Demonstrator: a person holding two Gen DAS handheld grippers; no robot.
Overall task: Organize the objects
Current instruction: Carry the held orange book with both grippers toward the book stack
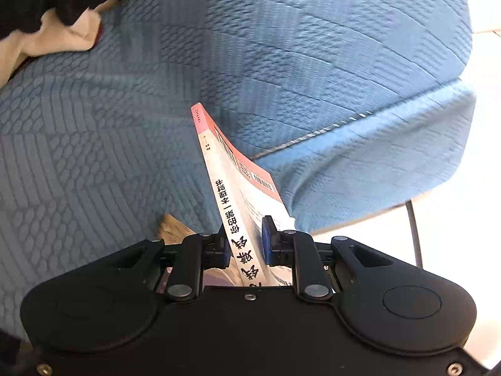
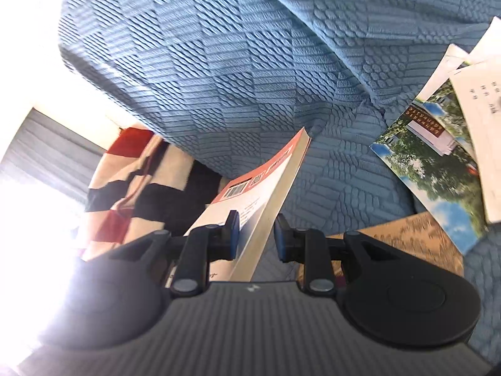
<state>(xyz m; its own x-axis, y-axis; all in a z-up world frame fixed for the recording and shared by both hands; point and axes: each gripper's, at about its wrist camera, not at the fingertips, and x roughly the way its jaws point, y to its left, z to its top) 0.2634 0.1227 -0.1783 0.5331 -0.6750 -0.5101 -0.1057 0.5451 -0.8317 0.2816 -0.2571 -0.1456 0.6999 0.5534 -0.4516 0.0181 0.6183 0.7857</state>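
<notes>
Nearest the left wrist lens is the black body of the left gripper [image 1: 245, 244], and between its blue pads [image 1: 266, 241] stands a paperback book [image 1: 238, 219] — clamped at the spine end, both pads pressing on its covers. The white spine with bold black characters faces the camera and runs away toward 11 o'clock, ending in a salmon-pink corner. The back cover, with a barcode and square code on its pink band, bows out toward 1 o'clock. Behind the book spreads a blue textured sofa cover [image 1: 281, 47]; a seat cushion edge with a zip line bulges at 3 o'clock. A cream and black cloth [image 1: 53, 15] lies at 10 o'clock. A sliver of brown wood [image 1: 173, 227] shows just left of the gripper's left finger.

In the right wrist view the right gripper [image 2: 256, 235] has the same book [image 2: 266, 185] between its fingers. The left pad [image 2: 233, 235] lies against the back cover, while the right pad [image 2: 281, 238] stands a little off the page edge with blue fabric visible in the gap — so whether this claw truly grips, I cannot tell. The book leans toward 1 o'clock, its pink corner uppermost. At 9 o'clock lies a red, cream and black striped cloth [image 2: 134, 172]. At 3 o'clock a photo booklet [image 2: 429, 163] showing trees and a building rests on the sofa cover [image 2: 250, 62], partly under white printed sheets [image 2: 482, 125]. A brown patterned board [image 2: 413, 241] sits at 4 o'clock, just below the booklet.
</notes>
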